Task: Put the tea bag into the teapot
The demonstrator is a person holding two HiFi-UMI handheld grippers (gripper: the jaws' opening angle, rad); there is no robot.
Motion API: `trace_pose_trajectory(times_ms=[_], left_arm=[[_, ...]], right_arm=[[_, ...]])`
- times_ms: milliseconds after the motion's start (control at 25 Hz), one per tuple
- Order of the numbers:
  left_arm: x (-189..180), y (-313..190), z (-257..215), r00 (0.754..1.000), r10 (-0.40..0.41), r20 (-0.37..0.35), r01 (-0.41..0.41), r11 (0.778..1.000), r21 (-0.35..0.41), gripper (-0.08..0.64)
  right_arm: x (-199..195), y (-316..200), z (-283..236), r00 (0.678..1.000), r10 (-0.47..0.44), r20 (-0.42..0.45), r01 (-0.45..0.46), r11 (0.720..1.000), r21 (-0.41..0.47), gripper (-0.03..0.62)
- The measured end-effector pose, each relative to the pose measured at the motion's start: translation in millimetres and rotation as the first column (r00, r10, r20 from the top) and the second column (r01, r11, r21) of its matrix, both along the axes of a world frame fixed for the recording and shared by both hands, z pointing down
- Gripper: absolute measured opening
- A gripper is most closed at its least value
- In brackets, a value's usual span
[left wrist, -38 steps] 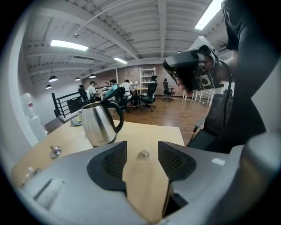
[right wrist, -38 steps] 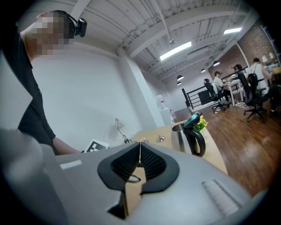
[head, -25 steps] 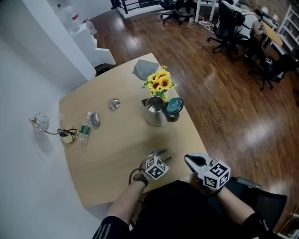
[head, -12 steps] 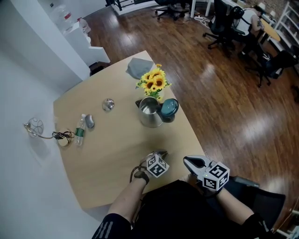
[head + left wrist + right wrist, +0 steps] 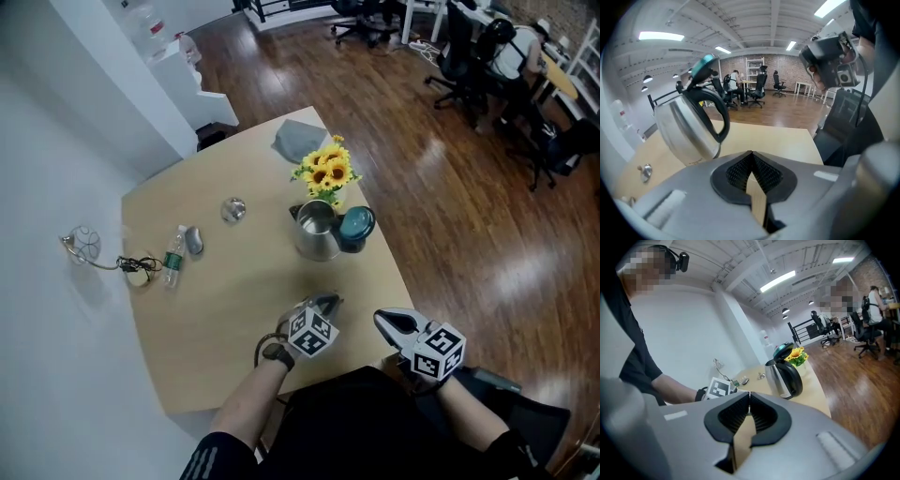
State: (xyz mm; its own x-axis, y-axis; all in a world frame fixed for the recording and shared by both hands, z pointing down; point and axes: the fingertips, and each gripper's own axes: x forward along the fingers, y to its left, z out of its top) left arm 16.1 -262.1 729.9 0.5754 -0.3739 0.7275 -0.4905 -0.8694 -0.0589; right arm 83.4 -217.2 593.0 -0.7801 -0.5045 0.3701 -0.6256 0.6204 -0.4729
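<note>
Near edge: I saw bare table [image 5: 244,309] between my left gripper [image 5: 325,301] and the teapot [image 5: 314,234].
Behind teapot: sunflowers [image 5: 326,169] crowded its far side; the raised teal lid [image 5: 357,223] blocked its right.
Left side: bottle [image 5: 172,258], mouse [image 5: 193,241] and cable [image 5: 131,265] lay well apart from the teapot, with open wood between.

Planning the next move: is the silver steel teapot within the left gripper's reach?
Probably yes: only bare wooden table lies between the left gripper and the silver steel teapot. Its jaws are shut.
</note>
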Motion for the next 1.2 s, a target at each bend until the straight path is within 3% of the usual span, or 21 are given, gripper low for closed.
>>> trace_pose_trajectory(times_ms=[160, 360, 600, 720, 880, 1080, 1200], left_arm=[[-29.0, -35.3, -53.9, 0.997, -0.065, -0.032, 0.068, 0.991, 0.118, 0.001], [-64.4, -85.8, -123.1, 0.989, -0.136, -0.056, 0.146, 0.951, 0.272, 0.001], [-72.9, -141.2, -176.0, 0.986, -0.152, -0.072, 0.168, 0.917, 0.361, 0.001], [-64.2, -165.9, -181.1, 0.988, -0.143, -0.059, 0.155, 0.917, 0.369, 0.0], [-52.0, -188.6, -159.2, 0.987, -0.155, -0.038, 0.158, 0.934, 0.321, 0.0], [-44.0, -197.5, -122.6, 0.987, -0.16, 0.026, 0.147, 0.952, 0.268, 0.0], [-44.5, -197.4, -111.6, 0.985, -0.171, 0.027, 0.16, 0.957, 0.242, 0.013]], right_arm=[[-5.7, -17.3, -13.6, 1.0, -0.008, 0.012, 0.007, 0.999, 0.041, 0.014], [-10.5, -39.3, -30.1, 0.999, -0.018, 0.027, 0.016, 0.996, 0.093, 0.014], [-13.6, -52.7, -45.0, 0.999, -0.032, 0.032, 0.028, 0.99, 0.136, 0.014], [-10.3, -54.3, -47.0, 0.999, -0.033, 0.03, 0.028, 0.99, 0.141, 0.014], [-3.7, -50.8, -43.4, 0.998, -0.015, 0.053, 0.009, 0.994, 0.11, 0.014], [3.8, -40.7, -35.7, 0.998, 0.002, 0.064, -0.007, 0.997, 0.081, 0.014], [7.0, -35.8, -31.8, 0.998, 0.006, 0.067, -0.01, 0.998, 0.069, 0.014]])
